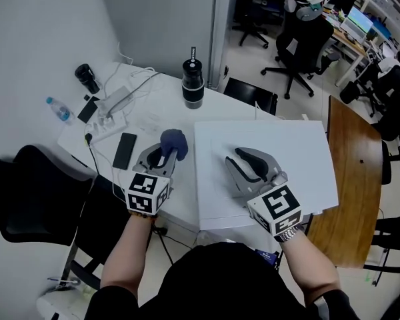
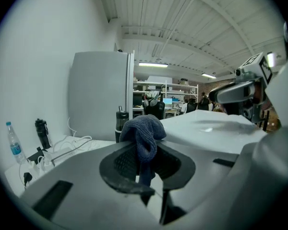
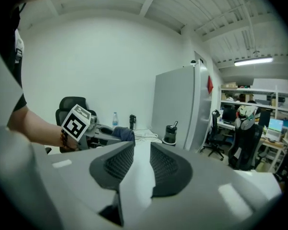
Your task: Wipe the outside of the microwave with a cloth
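Blue cloth (image 1: 174, 141) is pinched in the left claw (image 1: 164, 155), jaws clamped on it, bunched above the tips. It is held over the white worktop (image 1: 153, 102), just beside the left edge of the white microwave (image 1: 287, 152). Right claw (image 1: 235, 159) is positioned over the microwave top, jaws partly apart, nothing held between them.

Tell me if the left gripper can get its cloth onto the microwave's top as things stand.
Probably yes. The left gripper, shut on the cloth, sits beside the microwave's left edge, and that side of the top is bare; the right gripper, open, is over the middle.
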The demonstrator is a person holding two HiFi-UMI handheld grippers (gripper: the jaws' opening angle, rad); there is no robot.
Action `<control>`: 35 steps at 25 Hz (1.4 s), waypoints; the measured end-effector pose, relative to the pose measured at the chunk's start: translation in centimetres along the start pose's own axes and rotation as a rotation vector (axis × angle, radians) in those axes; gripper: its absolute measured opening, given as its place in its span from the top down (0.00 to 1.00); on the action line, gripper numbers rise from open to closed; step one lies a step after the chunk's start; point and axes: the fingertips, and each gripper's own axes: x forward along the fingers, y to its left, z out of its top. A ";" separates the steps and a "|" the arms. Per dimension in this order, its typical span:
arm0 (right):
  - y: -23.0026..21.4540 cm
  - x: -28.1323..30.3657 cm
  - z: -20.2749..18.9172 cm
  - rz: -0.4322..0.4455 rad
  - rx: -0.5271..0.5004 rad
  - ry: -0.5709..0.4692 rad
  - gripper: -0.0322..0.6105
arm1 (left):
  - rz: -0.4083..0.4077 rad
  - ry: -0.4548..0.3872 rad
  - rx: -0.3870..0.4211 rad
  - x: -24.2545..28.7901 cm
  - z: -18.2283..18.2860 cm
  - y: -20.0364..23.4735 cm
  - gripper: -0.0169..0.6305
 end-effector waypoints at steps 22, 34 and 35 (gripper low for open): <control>13.0 0.4 3.7 0.526 -0.222 -0.058 0.64 | -0.537 -0.212 0.087 -12.4 6.5 -9.7 0.88; 8.9 1.6 1.3 0.281 -0.125 0.019 0.82 | -0.403 -0.197 0.057 -12.6 6.3 -8.1 0.84; 8.5 1.8 0.7 0.260 -0.120 0.045 0.82 | -0.386 -0.205 0.060 -12.6 6.4 -7.9 0.84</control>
